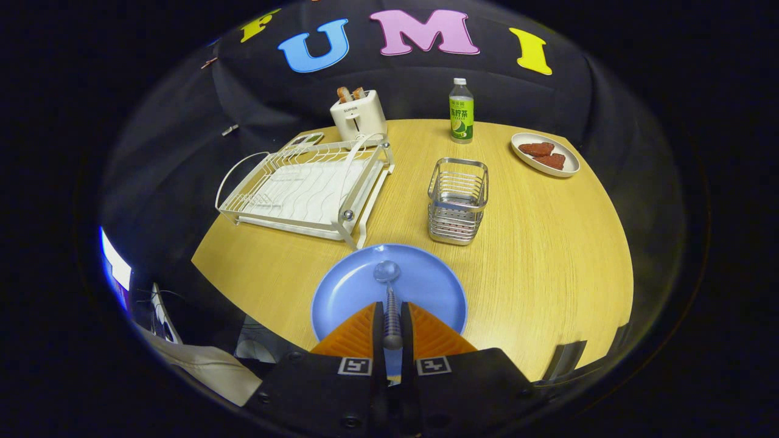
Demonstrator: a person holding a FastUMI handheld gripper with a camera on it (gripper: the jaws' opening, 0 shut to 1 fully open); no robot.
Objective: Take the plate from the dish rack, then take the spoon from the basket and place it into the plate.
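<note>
My gripper (391,313) is closed narrow on the handle of the spoon (388,286), both fingers pressing it from either side. The spoon points straight ahead from my fingertips, its bowl out in front and lying over the middle of the blue plate (353,286). I cannot tell whether the bowl touches the plate or hangs just above it.

I take the plate as my landmark. It sits flat on the round wooden table (548,255), near the table edge closest to me, and my fingers reach in over its near rim. Beyond the plate and to its left stands the white wire dish rack (304,188), its nearest corner just beside the plate's far rim; no dishes stand in its slots. Beyond the plate and slightly to its right stands the metal basket (458,201), upright and apart from the plate, with nothing showing inside it.

Farther off behind the dish rack, as seen from the plate, is a white toaster (358,115) with slices of toast sticking out of its top. Well beyond the basket stands a bottle (461,111) with a green label and a white cap. Far to the right of the plate, near the table's far right edge, lies an oval white dish (544,164) holding two reddish-brown pieces of food.
</note>
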